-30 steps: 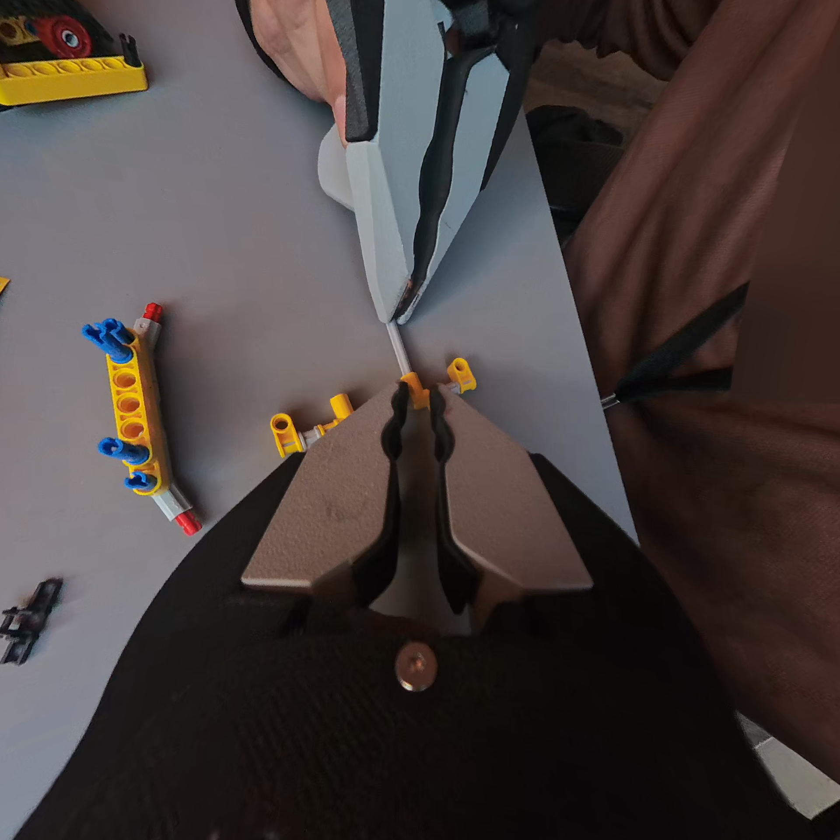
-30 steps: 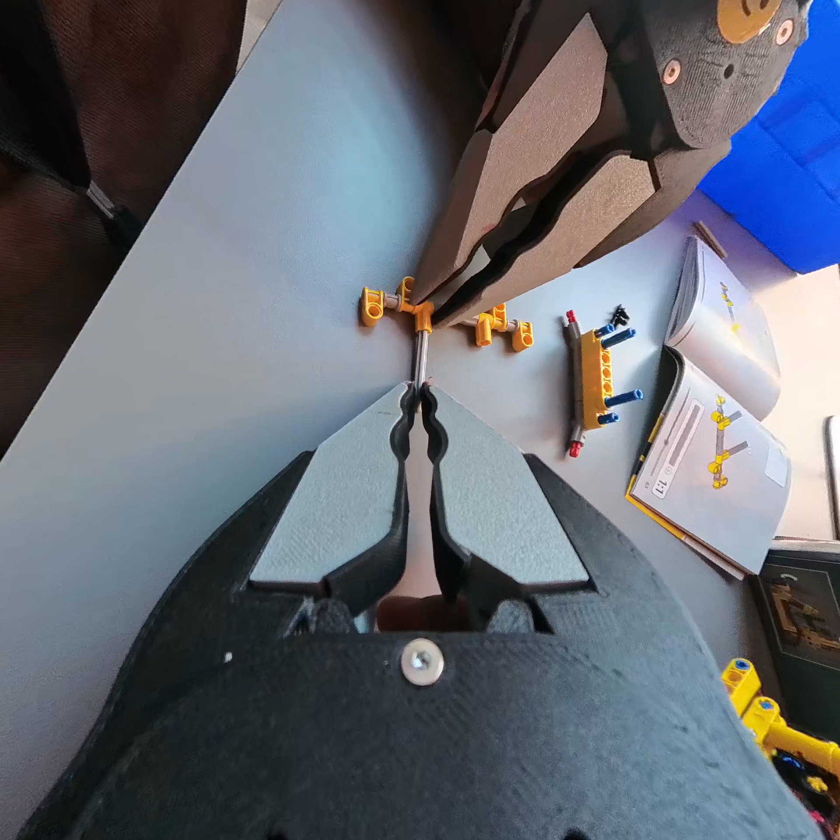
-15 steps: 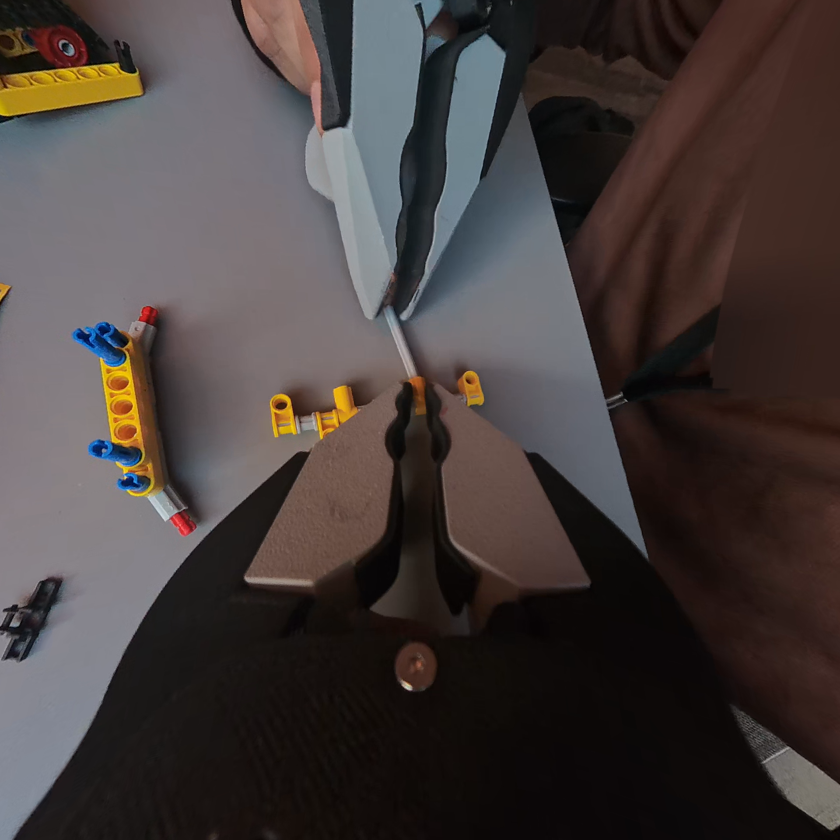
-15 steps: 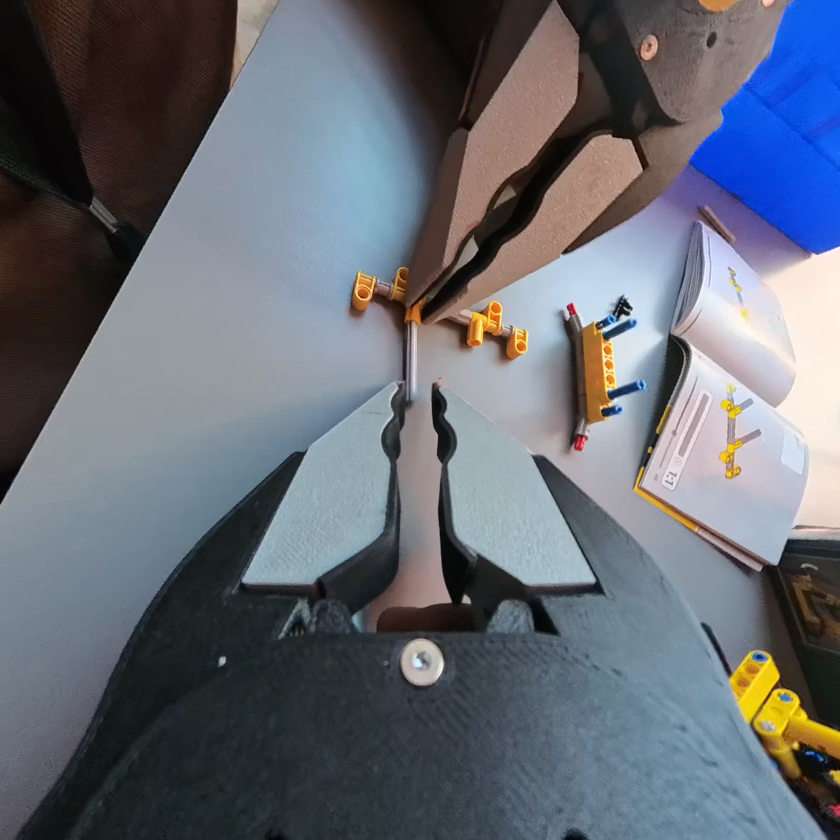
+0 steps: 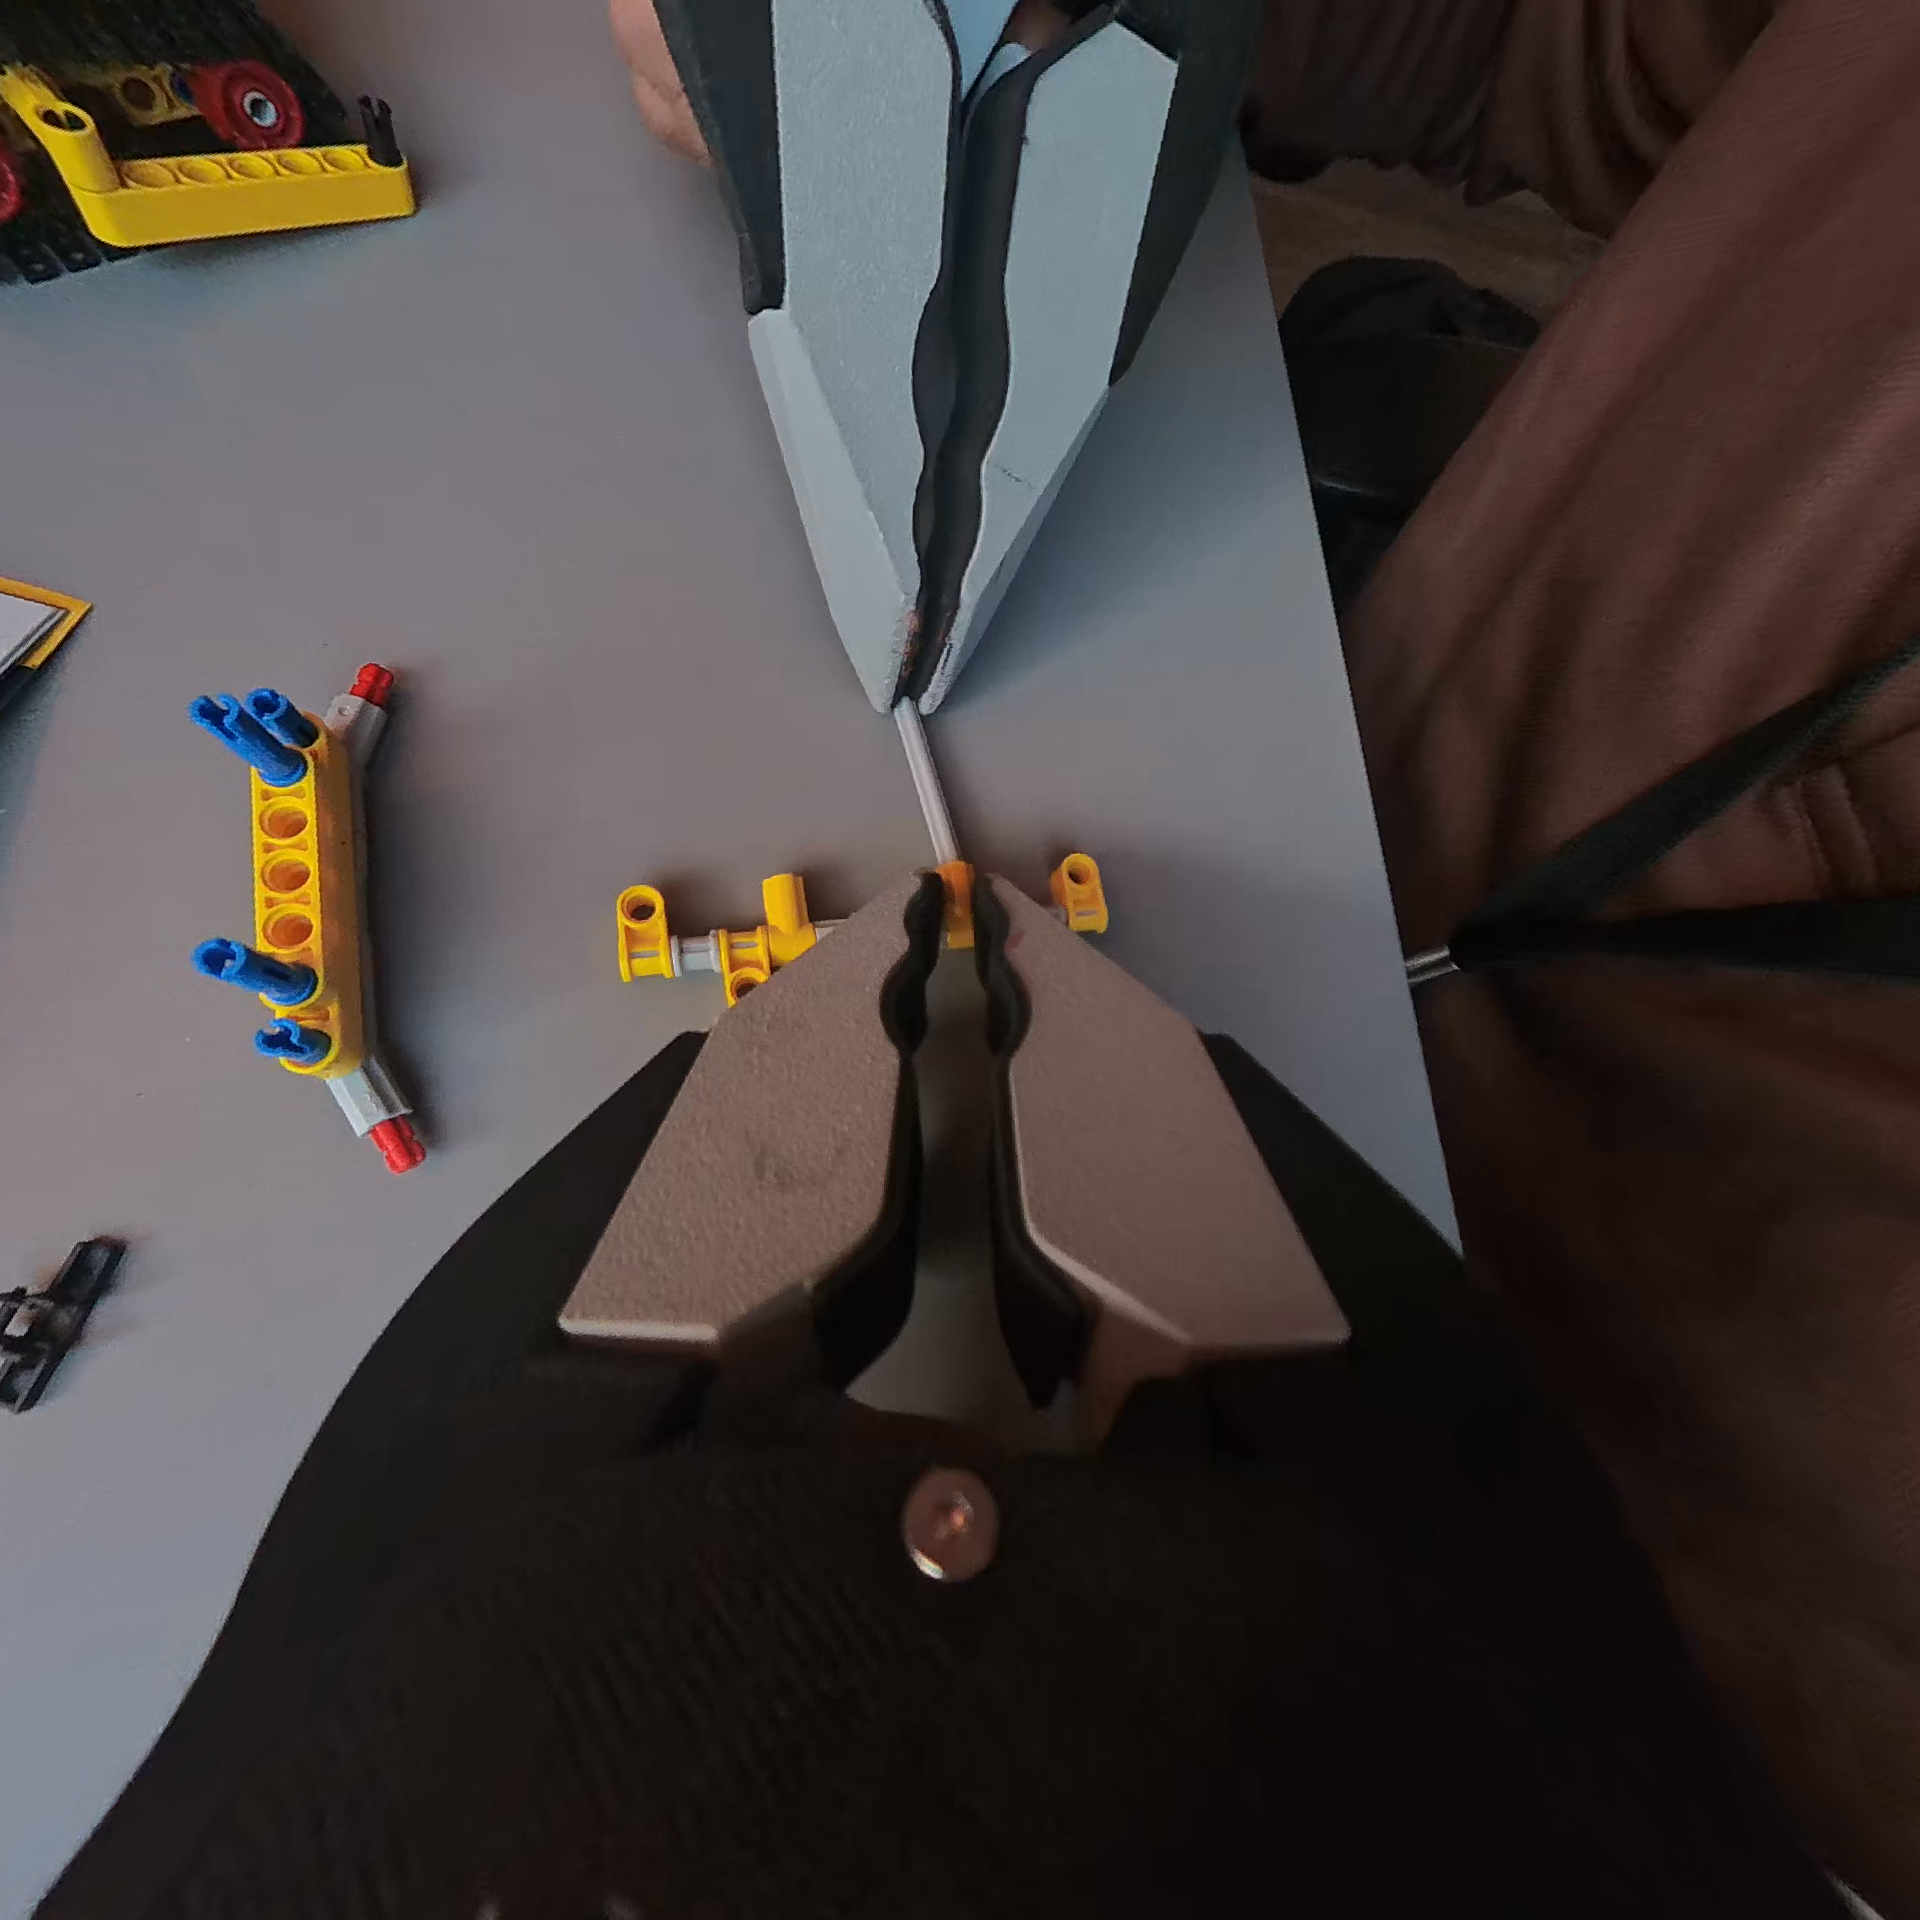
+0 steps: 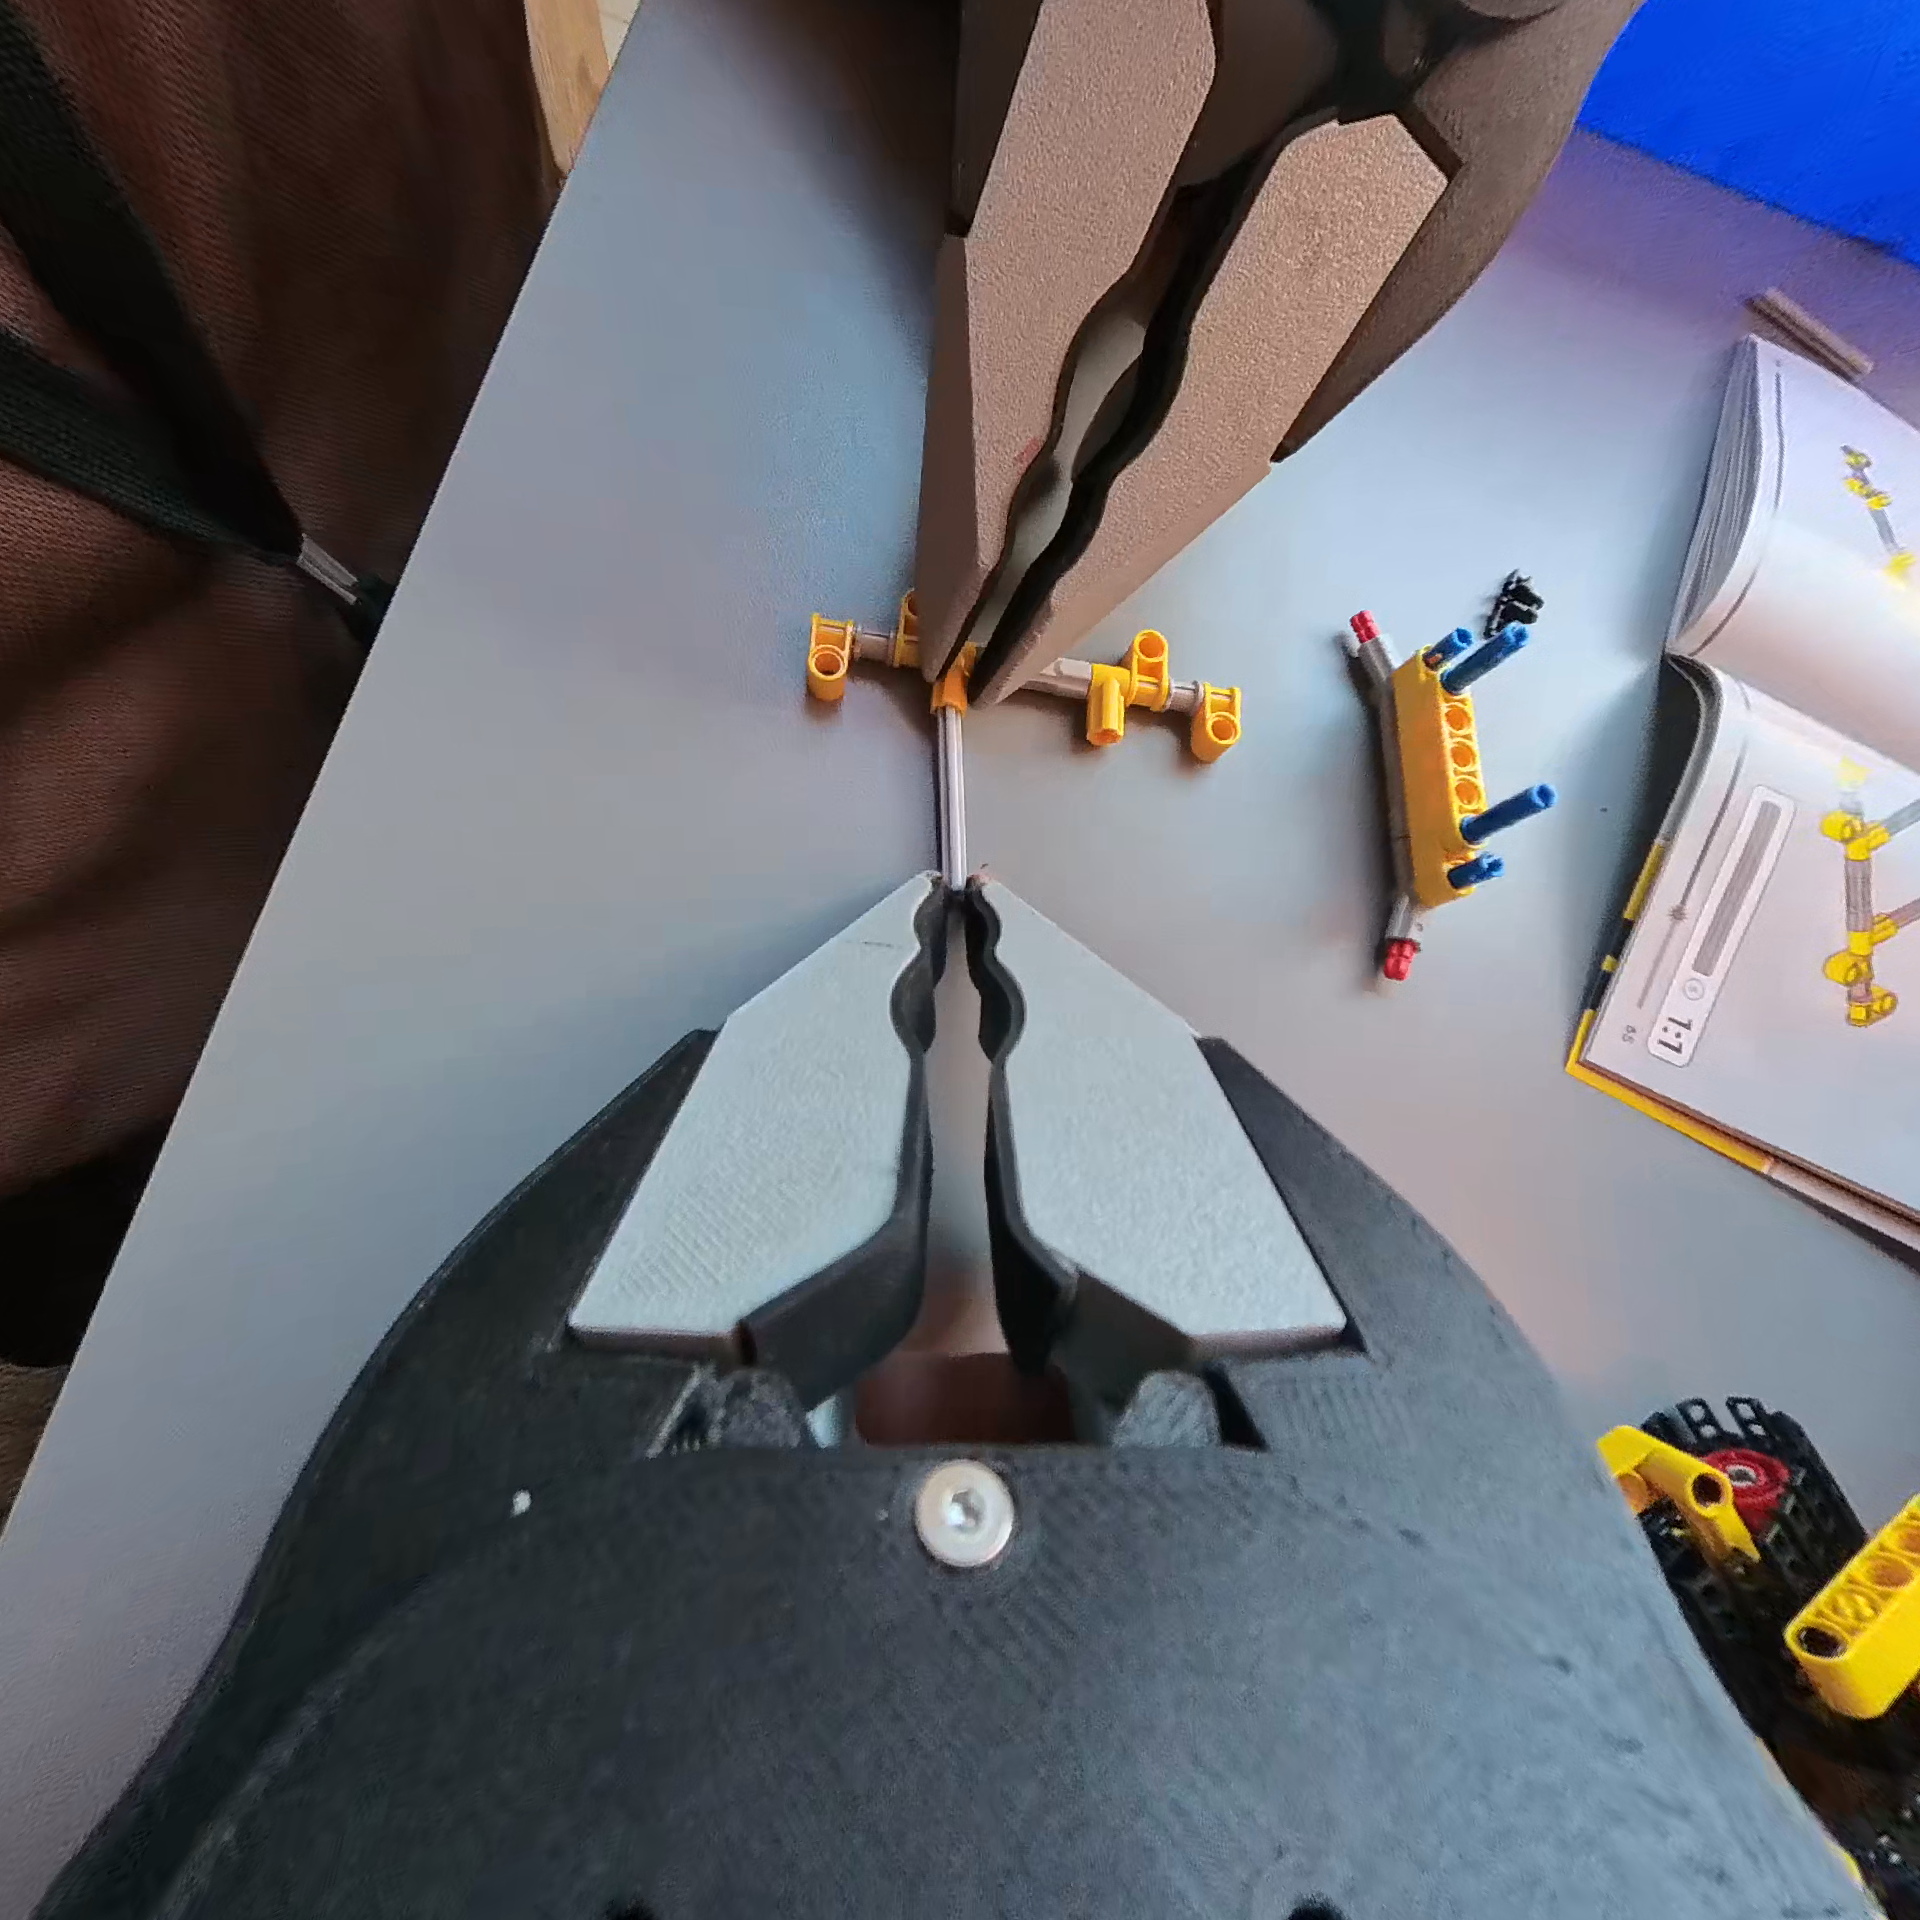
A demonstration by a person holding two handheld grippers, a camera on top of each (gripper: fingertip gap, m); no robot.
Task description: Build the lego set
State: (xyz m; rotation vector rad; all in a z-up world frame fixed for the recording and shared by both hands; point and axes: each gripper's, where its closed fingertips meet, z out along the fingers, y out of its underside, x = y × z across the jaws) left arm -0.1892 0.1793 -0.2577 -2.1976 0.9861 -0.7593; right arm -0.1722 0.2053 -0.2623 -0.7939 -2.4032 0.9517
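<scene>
Pinching the orange connector (image 5: 956,906) between nearly closed tips, the left gripper (image 5: 954,894) pinned the yellow cross-assembly (image 6: 1127,691) flat on the table (image 5: 540,499), probably so it could not slide or twist. The right gripper (image 6: 954,885), jaws closed tight on the far end of the grey axle (image 6: 950,795), held it in line with the connector's socket, seemingly to drive it in. A yellow beam (image 5: 301,883) with blue pins lay well apart, unused.

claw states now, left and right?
Left claw: closed on the yellow connector.
Right claw: closed on the grey axle.
</scene>
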